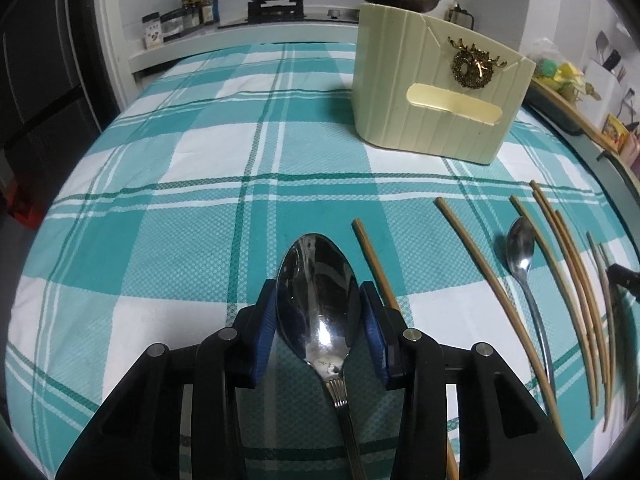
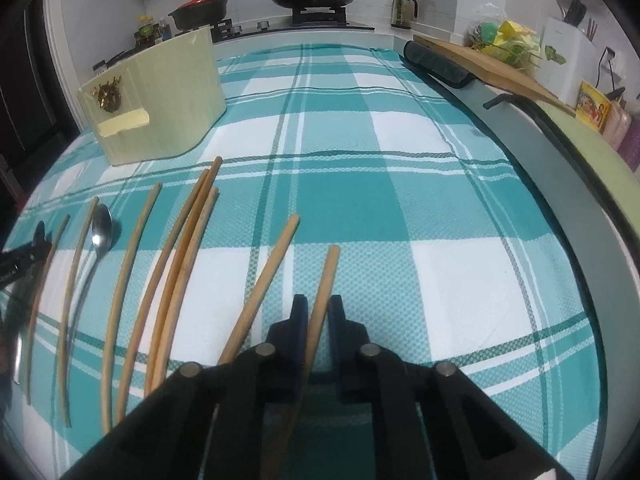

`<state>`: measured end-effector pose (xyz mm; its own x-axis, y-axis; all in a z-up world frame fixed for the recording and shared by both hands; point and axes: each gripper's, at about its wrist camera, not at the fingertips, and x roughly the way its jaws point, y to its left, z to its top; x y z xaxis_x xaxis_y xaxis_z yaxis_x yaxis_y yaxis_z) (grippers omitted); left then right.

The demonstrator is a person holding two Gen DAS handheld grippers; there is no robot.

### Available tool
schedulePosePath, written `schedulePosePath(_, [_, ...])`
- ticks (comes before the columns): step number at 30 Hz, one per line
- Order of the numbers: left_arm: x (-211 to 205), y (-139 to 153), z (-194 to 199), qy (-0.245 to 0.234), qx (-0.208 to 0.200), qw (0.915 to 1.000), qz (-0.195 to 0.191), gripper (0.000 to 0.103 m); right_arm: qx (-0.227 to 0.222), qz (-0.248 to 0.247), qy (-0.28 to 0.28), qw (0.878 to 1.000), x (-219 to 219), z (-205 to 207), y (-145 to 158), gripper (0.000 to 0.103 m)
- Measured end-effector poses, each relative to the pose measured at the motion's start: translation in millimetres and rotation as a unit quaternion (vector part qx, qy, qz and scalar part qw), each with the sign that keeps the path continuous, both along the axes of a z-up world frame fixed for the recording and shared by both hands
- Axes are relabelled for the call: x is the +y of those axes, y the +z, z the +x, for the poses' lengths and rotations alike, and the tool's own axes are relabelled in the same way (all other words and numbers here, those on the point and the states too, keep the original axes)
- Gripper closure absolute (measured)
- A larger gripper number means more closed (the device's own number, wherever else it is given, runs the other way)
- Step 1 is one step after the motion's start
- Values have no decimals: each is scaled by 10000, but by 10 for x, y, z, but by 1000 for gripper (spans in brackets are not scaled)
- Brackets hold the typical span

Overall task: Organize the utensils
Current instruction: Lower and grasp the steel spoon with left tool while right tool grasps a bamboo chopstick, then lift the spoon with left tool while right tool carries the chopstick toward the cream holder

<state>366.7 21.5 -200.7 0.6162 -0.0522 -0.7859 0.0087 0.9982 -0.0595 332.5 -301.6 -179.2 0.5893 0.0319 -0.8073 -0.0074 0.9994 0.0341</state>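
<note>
Both hands are busy, but nothing looks sorted yet. The left gripper (image 1: 319, 308) has its blue pads pressed against the two sides of the big spoon (image 1: 318, 292), gripping it by the bowl; the handle runs back under the tool toward six o'clock. The right gripper (image 2: 318, 312) is clamped on a single chopstick (image 2: 322, 304), whose tip points to about twelve o'clock over the checked cloth (image 2: 400, 200).

The cream holder (image 1: 432, 92) stands upright at about one o'clock from the left gripper, well apart from it. Its inside faces away from both cameras, so I cannot tell whether anything has gone in.

What is left, as I judge it, is nearly everything. A small spoon (image 1: 520, 252) lies among loose chopsticks at three o'clock from the big spoon, and one more chopstick (image 2: 262, 292) lies just beside the right gripper at ten o'clock. The two gripped pieces need carrying to the holder, then the rest one by one.
</note>
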Motion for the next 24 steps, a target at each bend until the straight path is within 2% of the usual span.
schedulePosePath(5, [14, 105, -79, -91, -100, 9997, -213, 62, -33, 674, -64, 9977, -170, 50, 134, 96])
schedulePosePath(12, [31, 501, -311, -263, -514, 9973, -452, 62, -398, 1040, 101, 9937, -104, -87, 592, 96])
schedulePosePath(18, [96, 831, -540, -383, -881, 9936, -587, 62, -901, 1147, 315, 9888, 52, -311, 1049, 96])
schedulePosePath(24, [170, 1061, -692, -416, -1131, 9903, -693, 62, -1472, 886, 509, 9838, 257, -536, 1372, 96])
